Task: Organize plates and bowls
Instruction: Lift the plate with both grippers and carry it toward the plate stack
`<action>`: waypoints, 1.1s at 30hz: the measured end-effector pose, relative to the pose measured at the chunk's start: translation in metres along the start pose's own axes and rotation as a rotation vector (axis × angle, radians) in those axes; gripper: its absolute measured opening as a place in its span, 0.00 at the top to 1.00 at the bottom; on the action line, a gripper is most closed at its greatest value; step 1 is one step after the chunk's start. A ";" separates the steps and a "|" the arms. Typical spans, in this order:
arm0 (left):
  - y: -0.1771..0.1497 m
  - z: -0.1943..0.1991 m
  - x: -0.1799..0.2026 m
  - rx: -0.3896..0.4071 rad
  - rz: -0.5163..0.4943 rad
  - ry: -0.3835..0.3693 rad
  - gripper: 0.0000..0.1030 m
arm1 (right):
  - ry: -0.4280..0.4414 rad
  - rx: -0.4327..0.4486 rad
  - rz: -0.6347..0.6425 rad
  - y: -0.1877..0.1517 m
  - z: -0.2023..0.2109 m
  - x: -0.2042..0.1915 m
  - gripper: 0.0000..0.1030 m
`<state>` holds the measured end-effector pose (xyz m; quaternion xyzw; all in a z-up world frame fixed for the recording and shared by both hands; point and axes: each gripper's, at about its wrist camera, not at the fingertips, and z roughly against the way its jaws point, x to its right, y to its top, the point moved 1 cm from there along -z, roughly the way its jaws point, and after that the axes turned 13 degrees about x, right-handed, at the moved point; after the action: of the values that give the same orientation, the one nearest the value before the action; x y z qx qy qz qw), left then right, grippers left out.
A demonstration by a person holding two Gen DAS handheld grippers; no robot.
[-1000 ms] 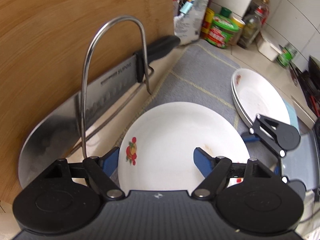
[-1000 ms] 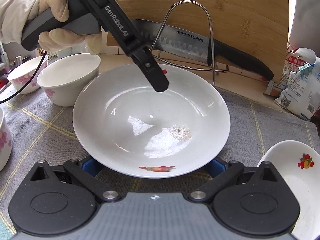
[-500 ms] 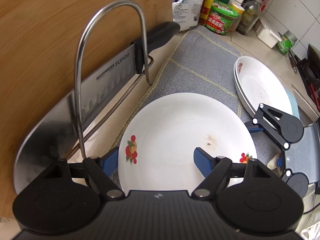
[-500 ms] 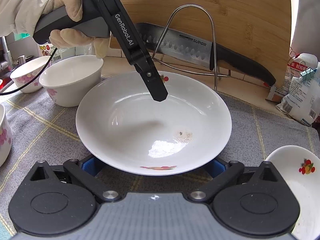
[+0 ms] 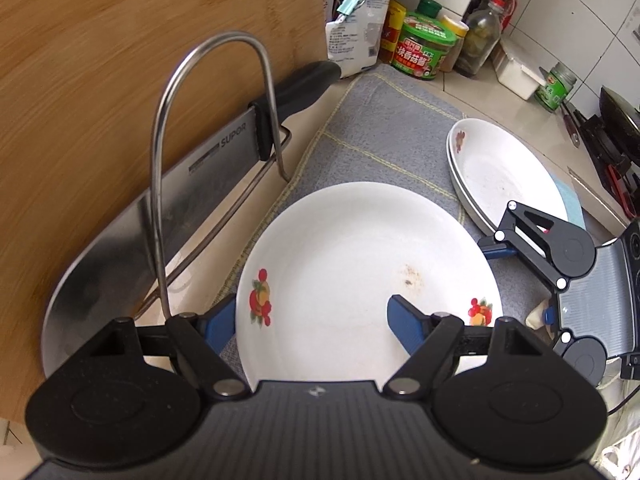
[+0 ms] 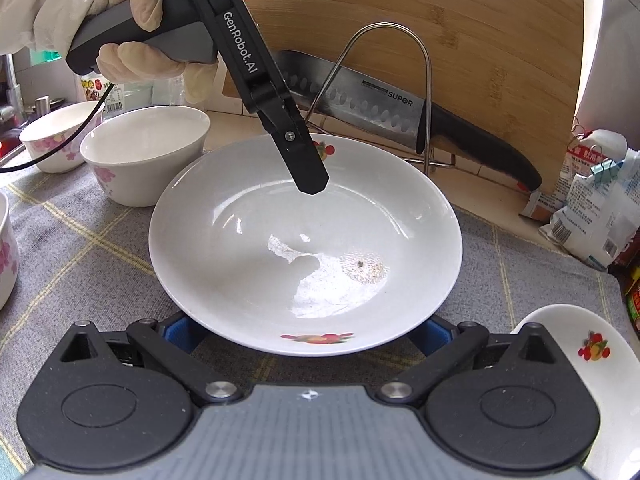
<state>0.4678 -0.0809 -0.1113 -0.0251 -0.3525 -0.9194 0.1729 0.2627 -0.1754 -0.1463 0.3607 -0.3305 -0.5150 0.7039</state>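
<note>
**Two tools bracket one plate at opposite rims**

Two tools meet at the white round ceramic plate with fruit decals [image 5: 360, 264], which lies flat on the grey checked cloth [image 5: 380, 136] near the back edge of the bench, just in front of the bent steel wire rack [image 5: 208, 120] that holds the broad steel cleaver [image 6: 360, 96].

The left tool [image 5: 310, 308], held by a gloved hand [image 6: 132, 12], points steeply down at the rack-side rim. Its jaws are spread, one blue finger outside the rim and the other over the plate's well, and neither pad visibly presses on it. Straddling the lip this way looks like preparation for a pinch on a thin, slippery edge.

The right tool [image 6: 306, 332] sits low at the opposite rim, jaws spread wide, with its fingertips hidden under the plate's overhang. Whether they touch the plate cannot be told. Its low angle suggests support from below.

A stack of two matching white plates [image 5: 504, 172] waits further along the cloth, toward the bench's right end. That is probably where this plate belongs. White bowls with pink flowers [image 6: 148, 152] stand grouped on the other side, toward the left end.
</note>
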 end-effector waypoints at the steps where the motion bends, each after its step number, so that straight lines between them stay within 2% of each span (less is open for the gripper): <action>1: 0.000 -0.001 0.001 -0.001 0.002 0.000 0.24 | 0.000 -0.002 0.005 0.000 0.000 0.000 0.00; 17: 0.002 0.006 0.012 0.006 -0.005 -0.008 0.24 | 0.020 -0.012 0.023 0.006 0.013 0.001 0.00; 33: 0.007 0.027 0.036 0.020 -0.032 0.034 0.24 | 0.036 0.026 0.039 0.017 0.039 -0.001 0.00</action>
<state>0.4341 -0.0787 -0.0802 -0.0018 -0.3592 -0.9187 0.1645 0.2383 -0.1771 -0.1121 0.3724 -0.3313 -0.4904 0.7149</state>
